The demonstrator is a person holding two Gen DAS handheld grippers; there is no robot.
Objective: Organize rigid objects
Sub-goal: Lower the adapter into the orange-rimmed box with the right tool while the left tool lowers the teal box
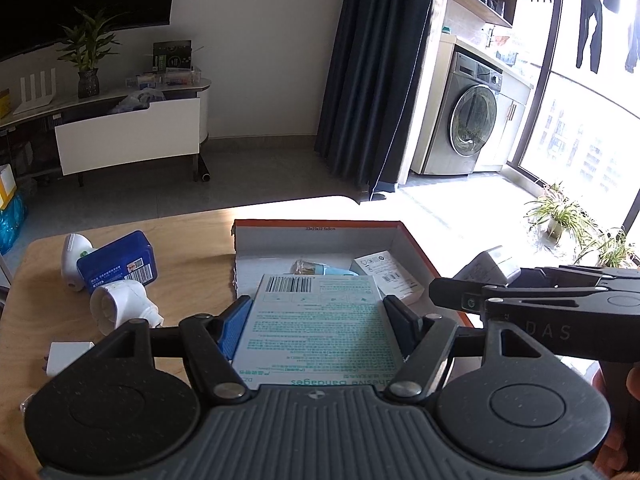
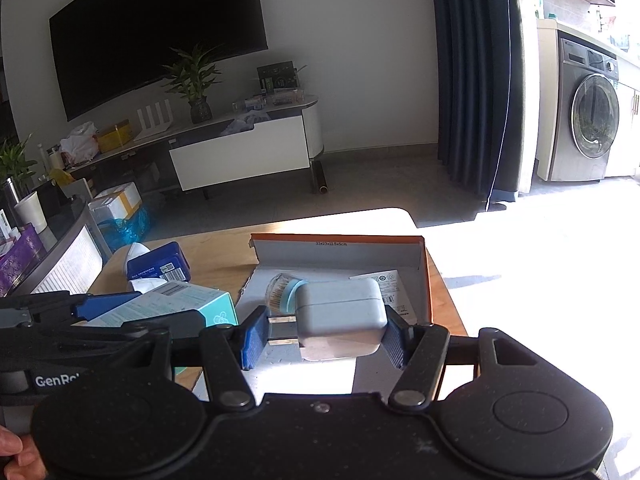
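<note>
Orange box [image 2: 428,280] floor partly hidden

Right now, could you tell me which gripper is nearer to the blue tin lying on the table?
Left. The left gripper, shut on the bandage box, sits just right of the blue tin. The right gripper, holding the white charger, is over the orange box, farther away.

- A home: a living room that opens onto a laundry balcony.
- A large dark television [image 2: 156,32] hangs on the wall above a low white media cabinet [image 2: 240,152] carrying a potted plant [image 2: 196,88] and small clutter.
- A dark curtain [image 1: 376,80] hangs beside a front-loading washing machine [image 1: 472,116].
- Clothes [image 1: 592,12] hang drying by the bright window.
- Potted plants [image 1: 560,216] stand on the balcony floor.
</note>
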